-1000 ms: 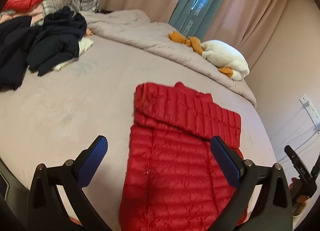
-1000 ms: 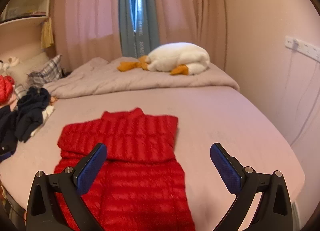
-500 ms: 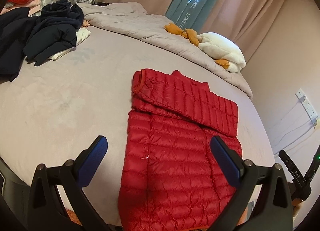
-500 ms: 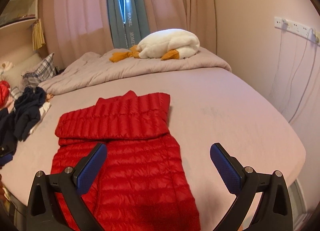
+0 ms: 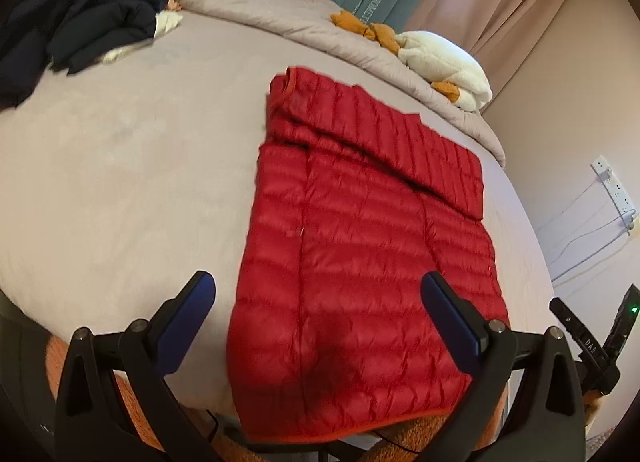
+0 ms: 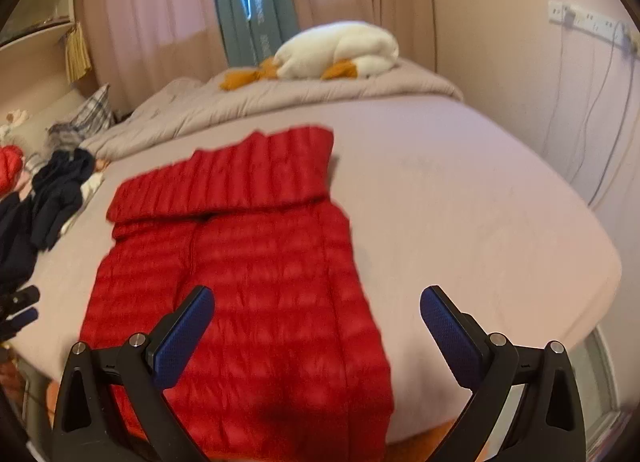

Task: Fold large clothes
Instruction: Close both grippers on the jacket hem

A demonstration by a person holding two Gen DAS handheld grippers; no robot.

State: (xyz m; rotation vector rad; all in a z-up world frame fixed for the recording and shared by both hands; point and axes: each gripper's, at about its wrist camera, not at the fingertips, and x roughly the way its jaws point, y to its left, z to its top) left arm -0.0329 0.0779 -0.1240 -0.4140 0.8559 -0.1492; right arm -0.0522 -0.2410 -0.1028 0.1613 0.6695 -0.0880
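Observation:
A red quilted down jacket (image 5: pixel 360 229) lies flat on the bed, its sleeves folded across the chest near the collar; it also shows in the right wrist view (image 6: pixel 248 274). My left gripper (image 5: pixel 316 310) is open and empty, hovering above the jacket's hem near the bed's front edge. My right gripper (image 6: pixel 316 322) is open and empty, above the hem's right side. The tip of the right gripper (image 5: pixel 588 346) shows at the lower right of the left wrist view.
The grey bed sheet (image 5: pixel 120 181) spreads around the jacket. A pile of dark clothes (image 5: pixel 92 21) lies at the far left. A folded grey duvet (image 6: pixel 320 97) and a white plush goose (image 6: pixel 340 49) sit at the far end. Wall sockets with cables (image 6: pixel 588 21) are on the right.
Both grippers have pulled back toward the bed's front edge and lowered; the jacket's hem now lies under them. The jacket has not moved. Both grippers stay open.

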